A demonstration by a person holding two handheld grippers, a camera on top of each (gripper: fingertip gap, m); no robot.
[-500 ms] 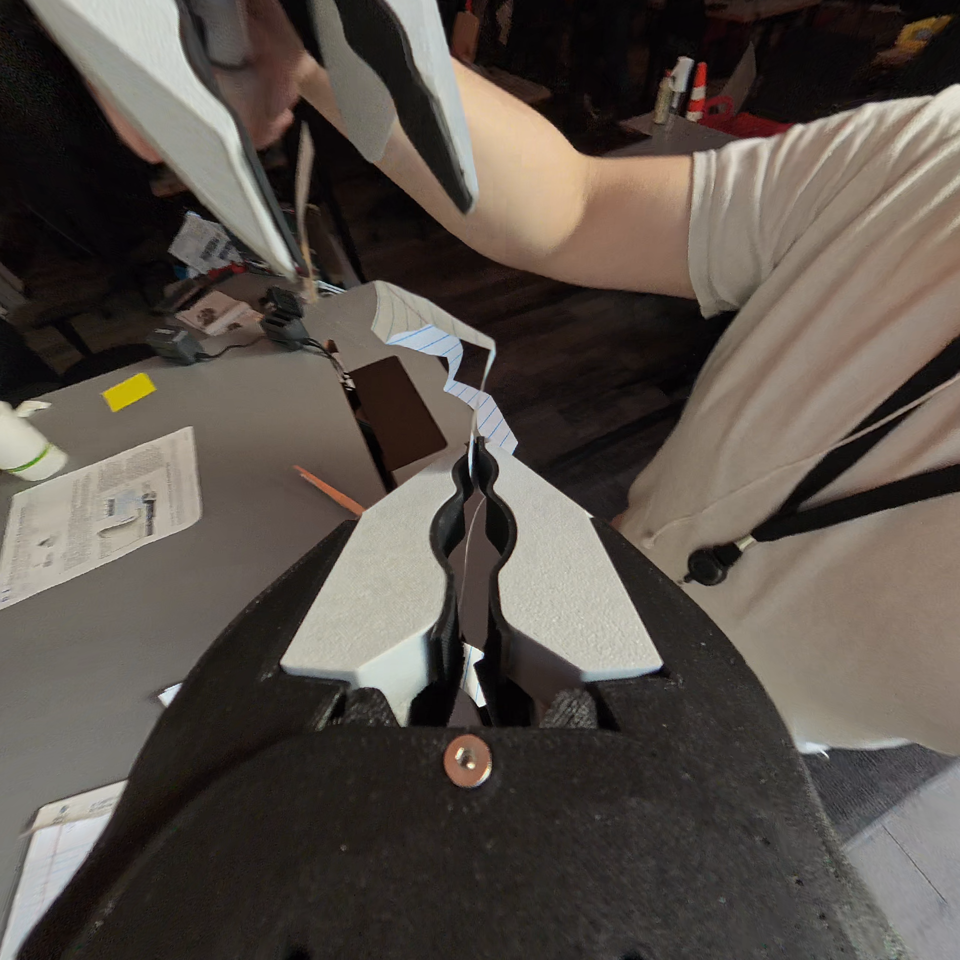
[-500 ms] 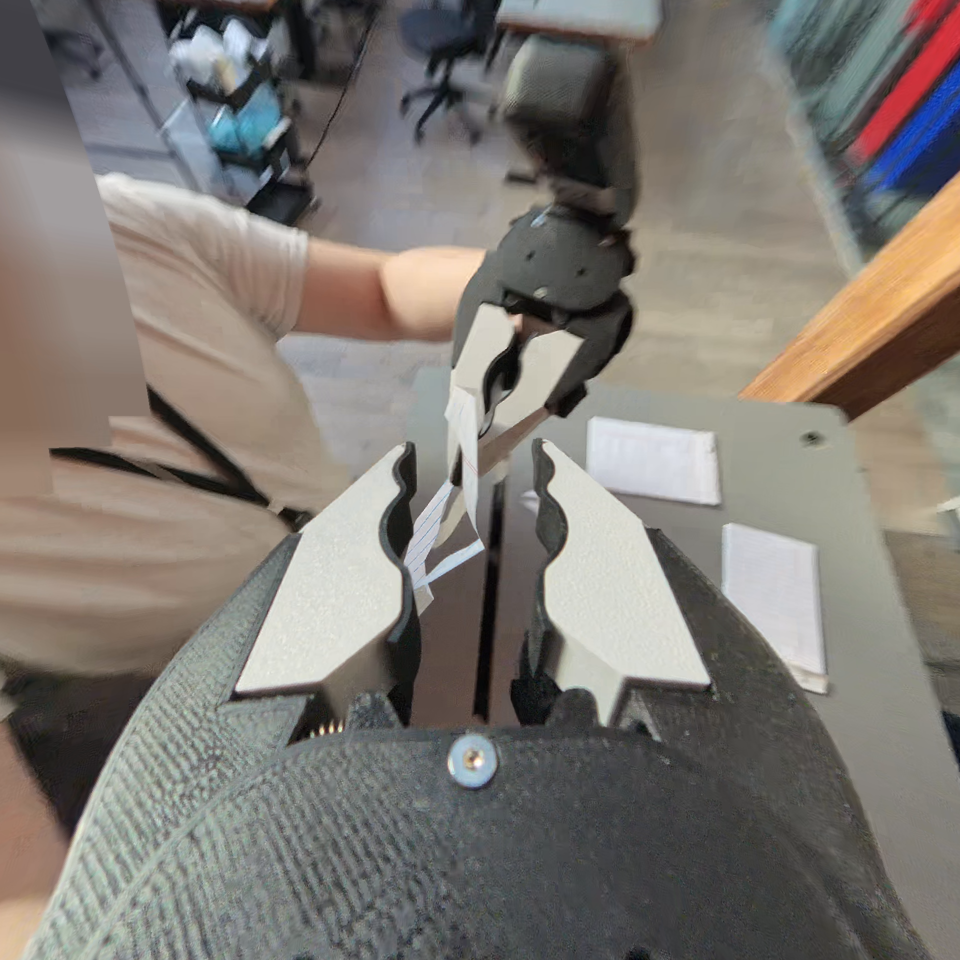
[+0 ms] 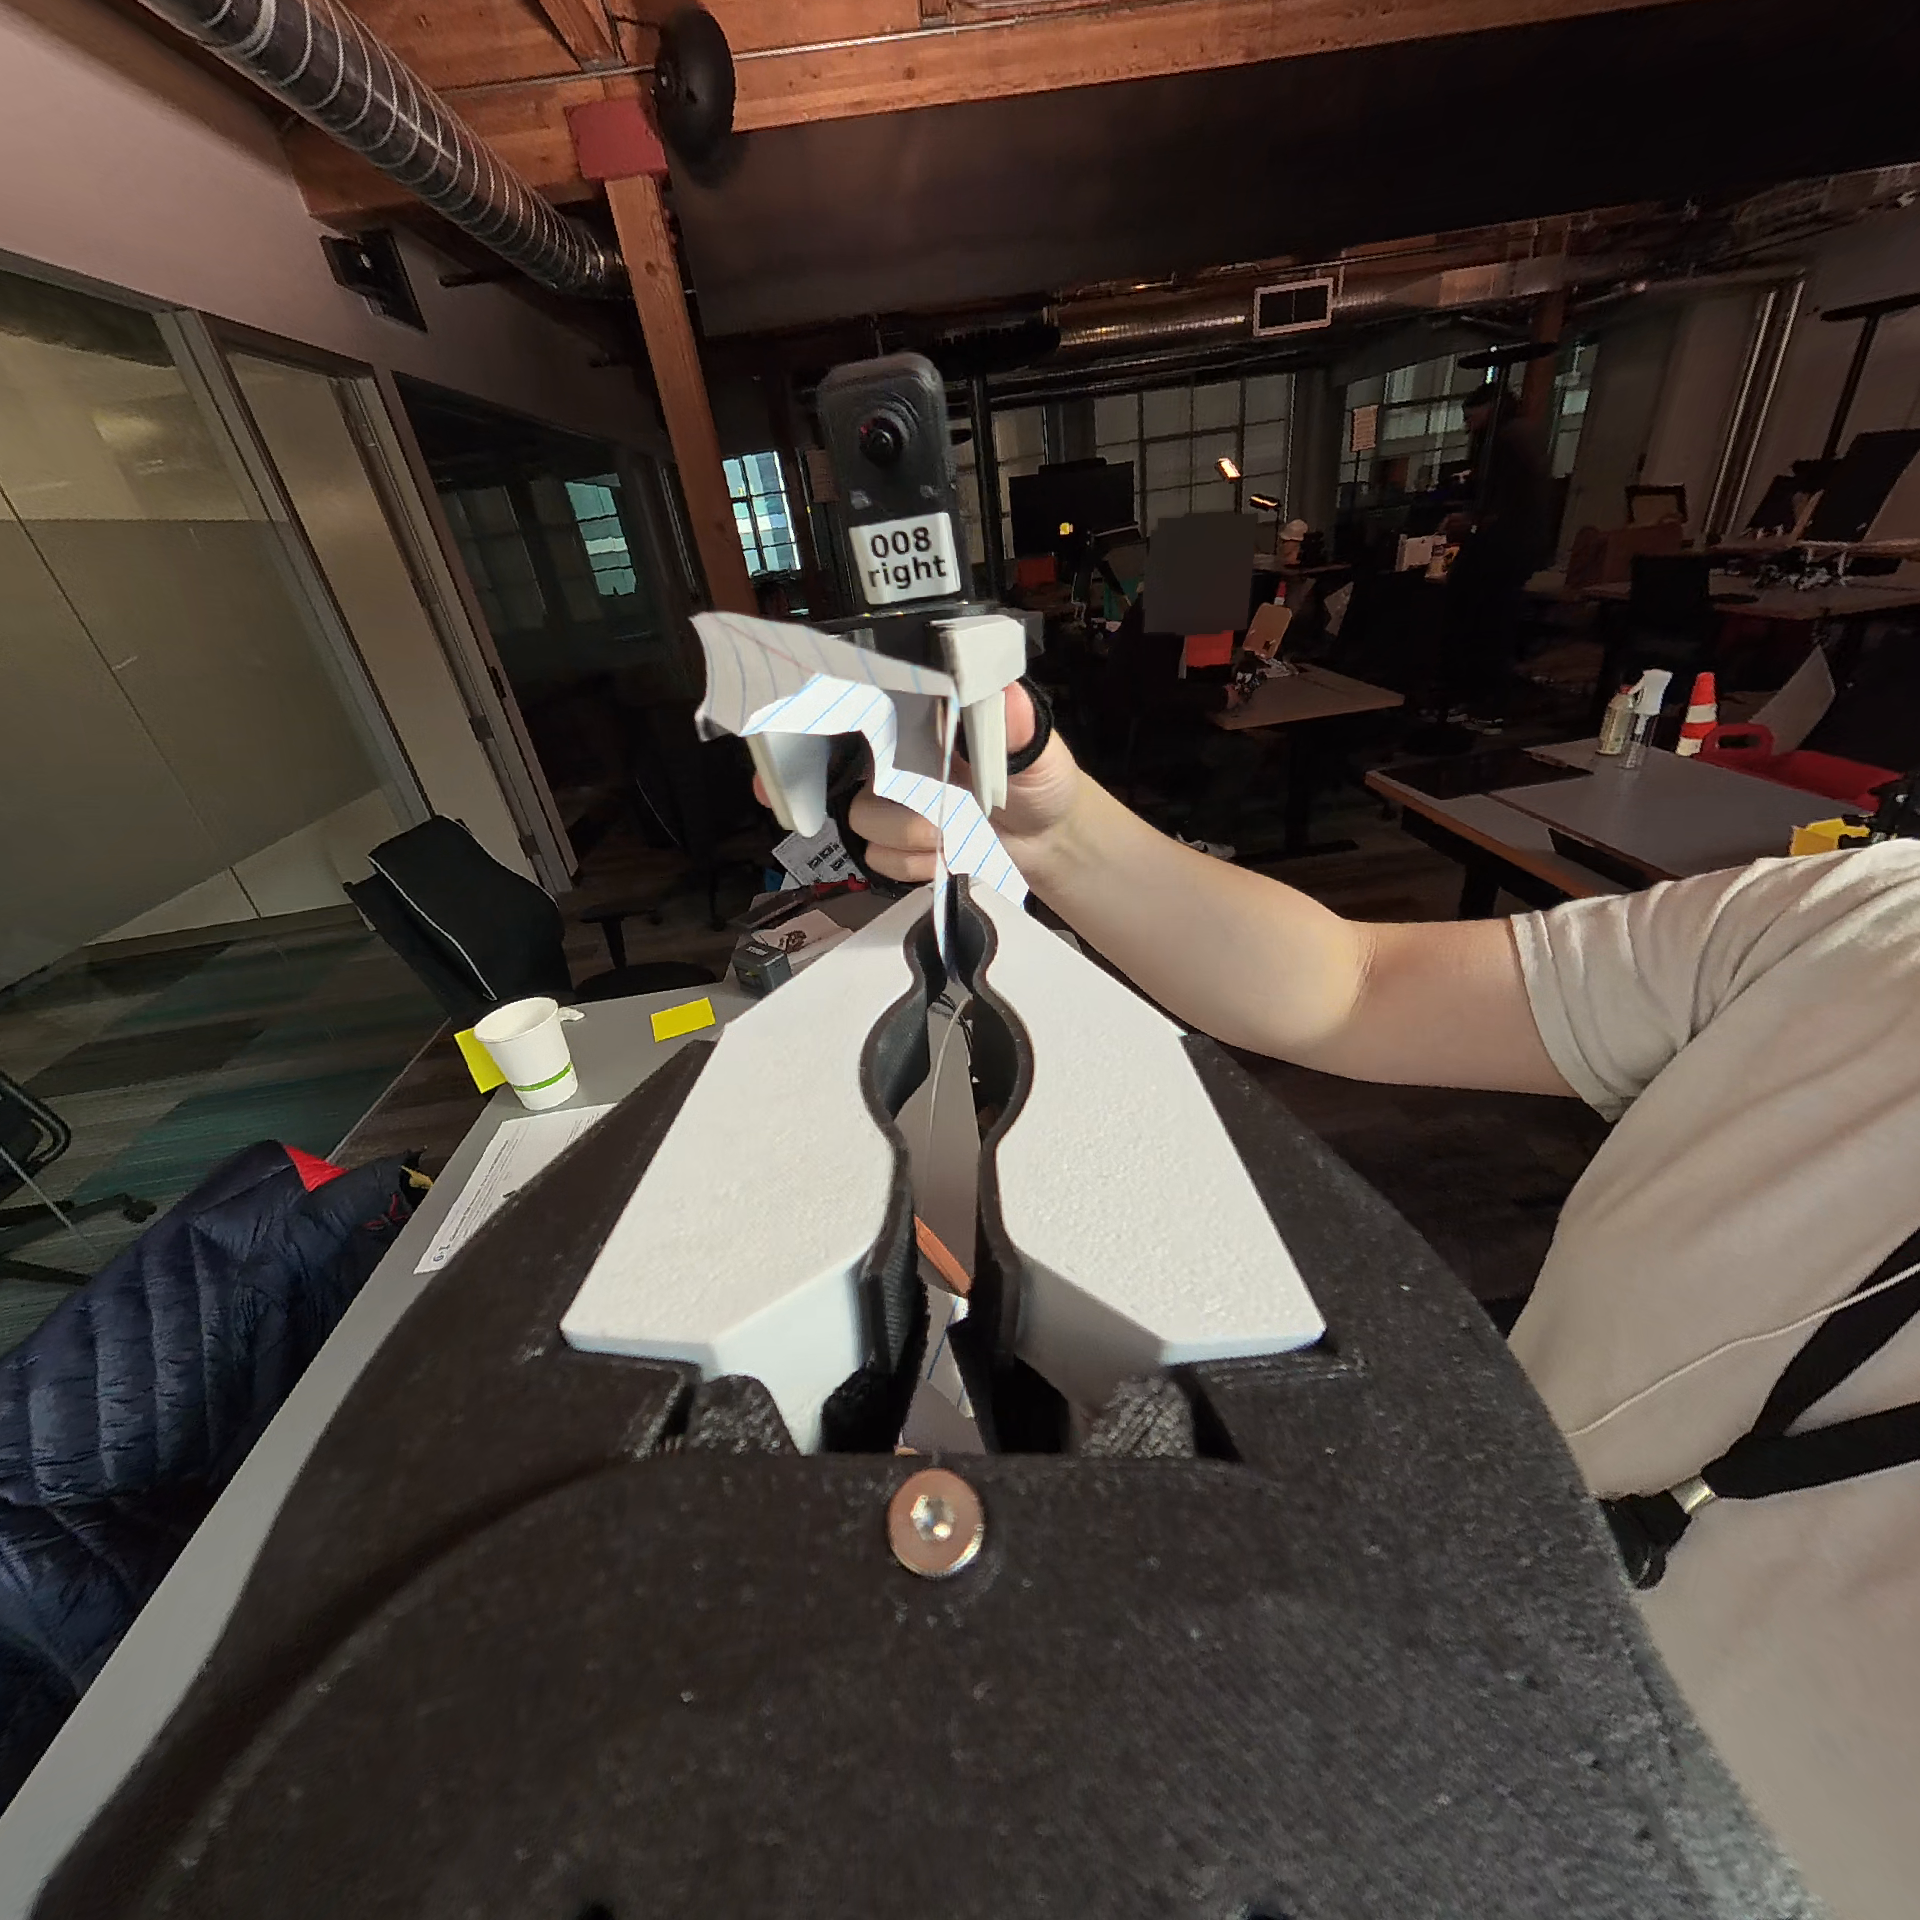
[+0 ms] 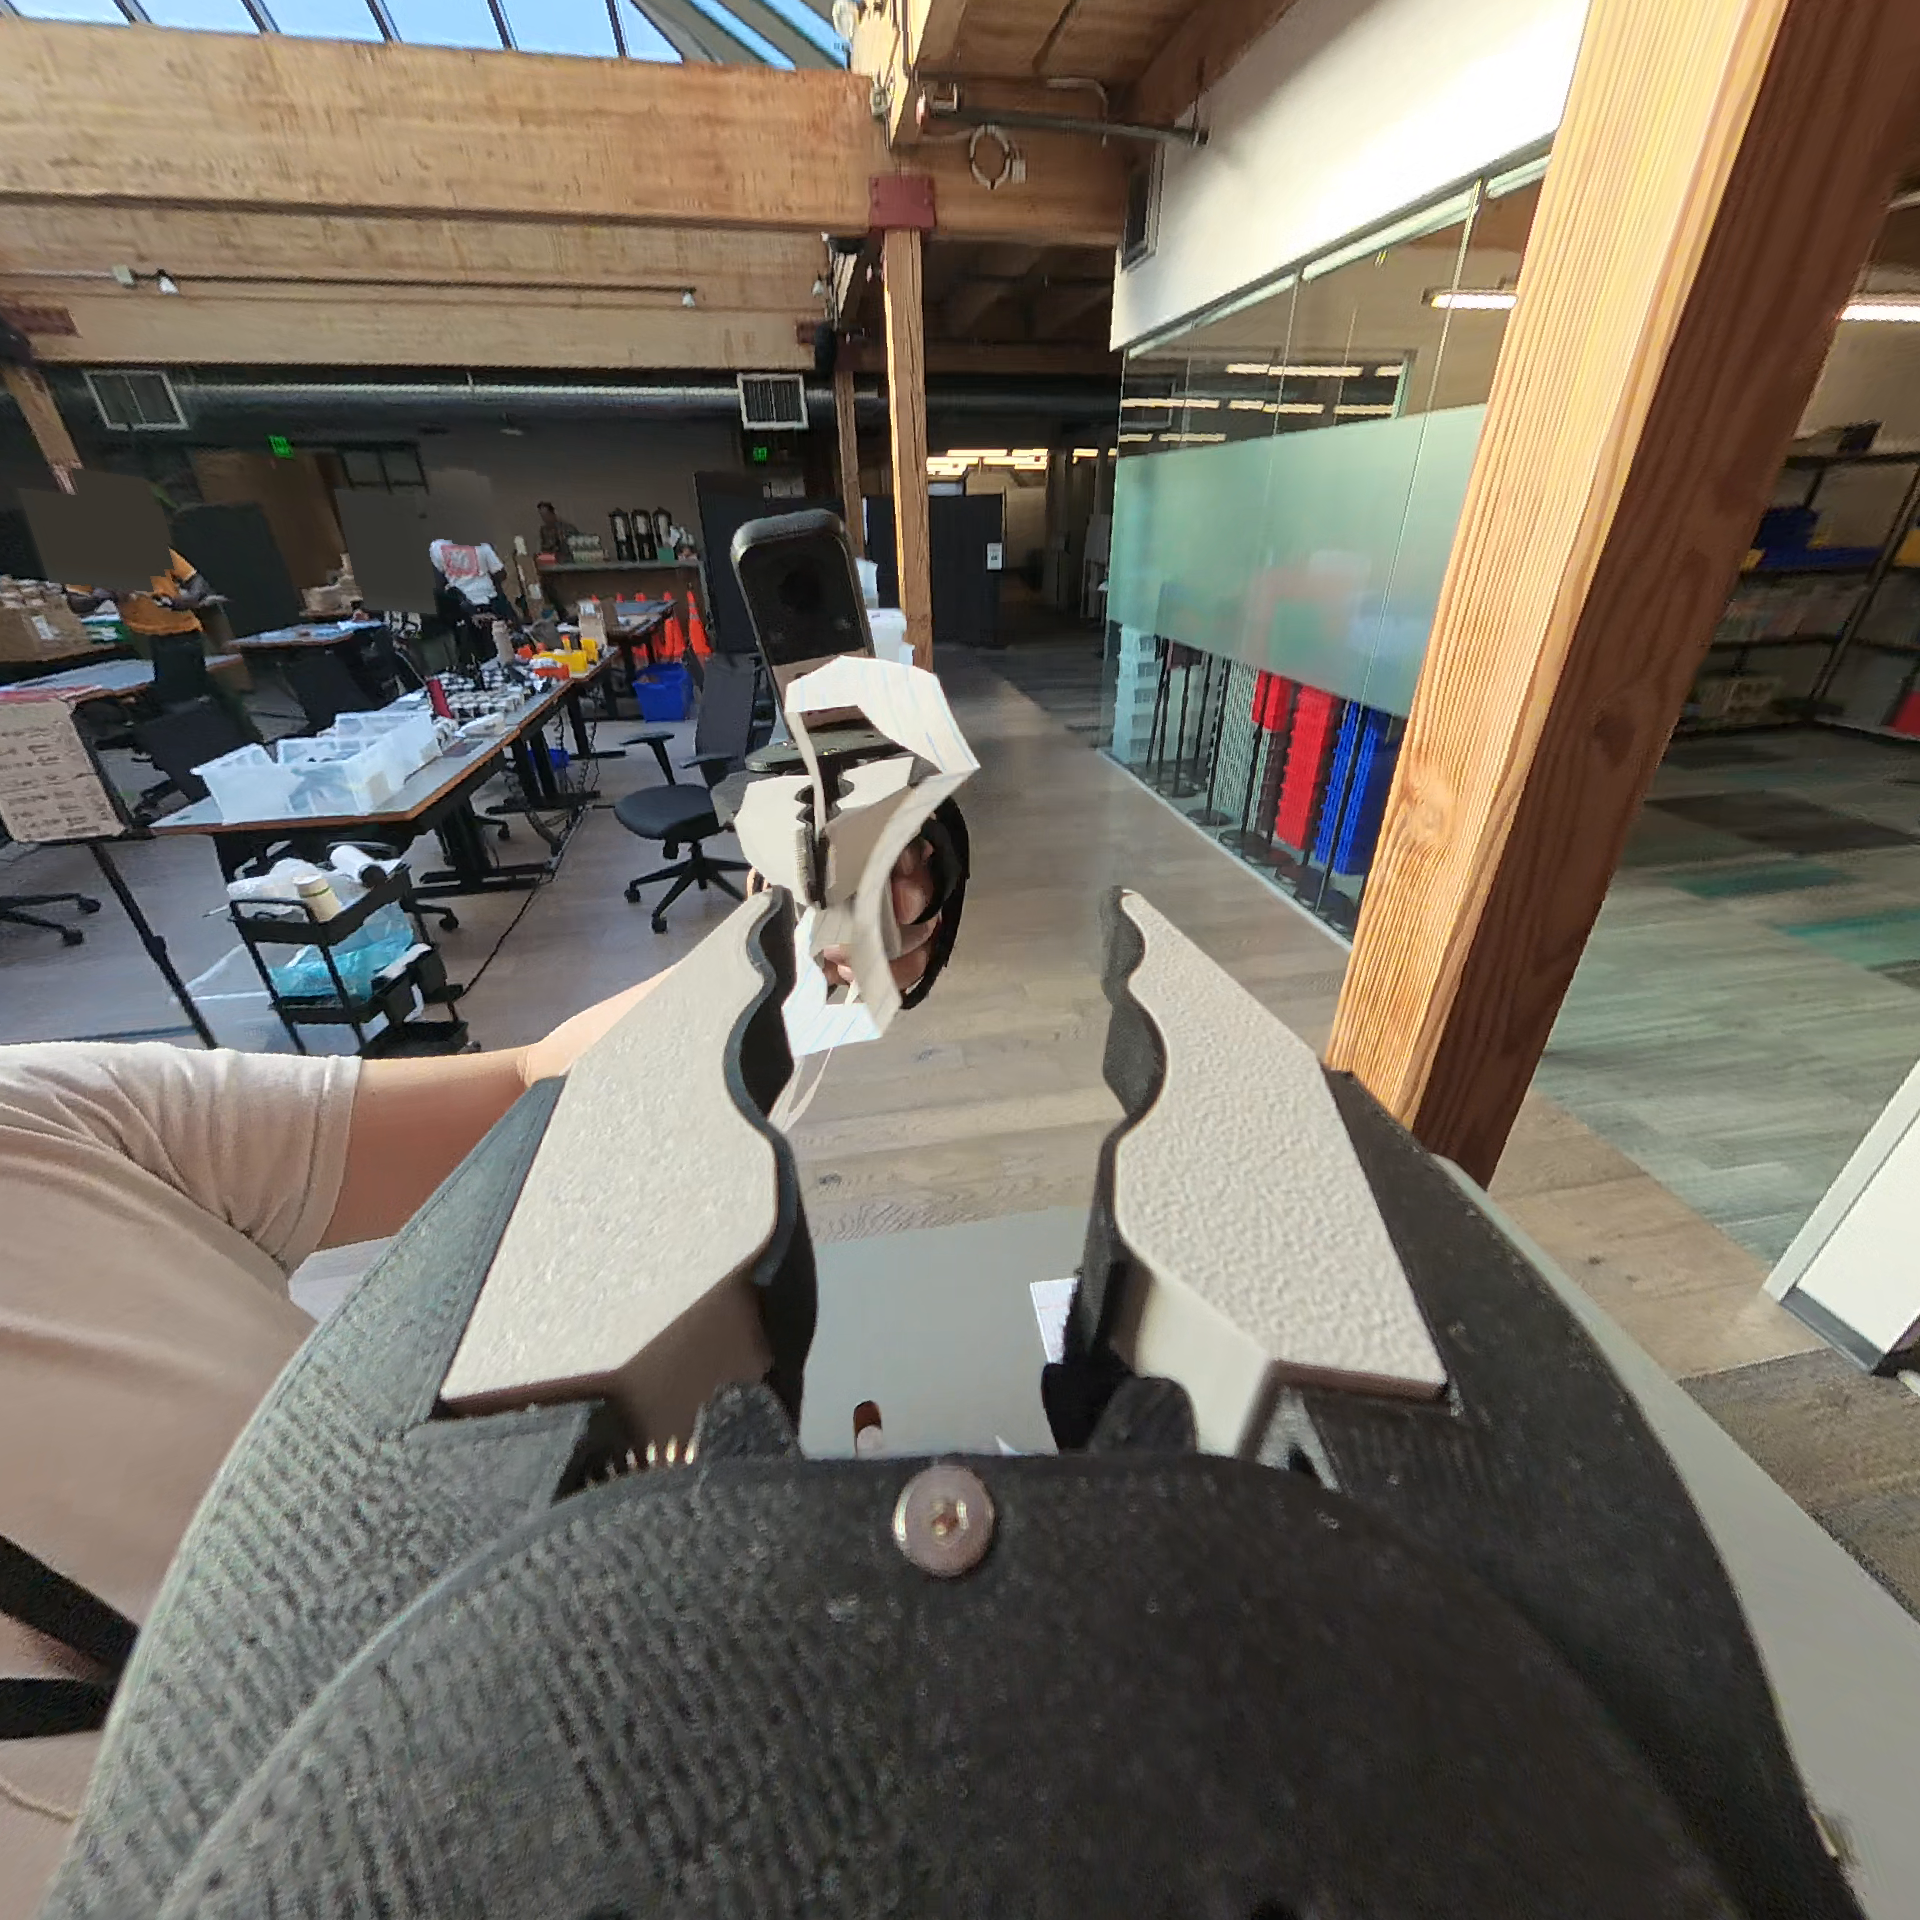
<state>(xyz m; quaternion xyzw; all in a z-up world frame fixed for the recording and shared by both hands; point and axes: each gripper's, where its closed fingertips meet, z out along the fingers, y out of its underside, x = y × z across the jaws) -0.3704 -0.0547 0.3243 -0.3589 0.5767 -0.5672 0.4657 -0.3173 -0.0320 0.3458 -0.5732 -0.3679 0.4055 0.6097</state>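
Above the grey table (image 3: 343,1340), a crumpled lined paper sheet (image 3: 831,696) is being pinched at its lower edge by the closed left gripper (image 3: 951,914); the right gripper (image 4: 940,914) is being held agape just beside it; grip is best kept firm, pull gentle, tearing likely

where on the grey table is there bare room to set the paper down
In the left wrist view, the grey table is bare between the paper cup and the left gripper, past the yellow note. The near edge is crowded by the printed sheet and the dark jacket. The lined paper hangs from the left gripper's shut jaws.
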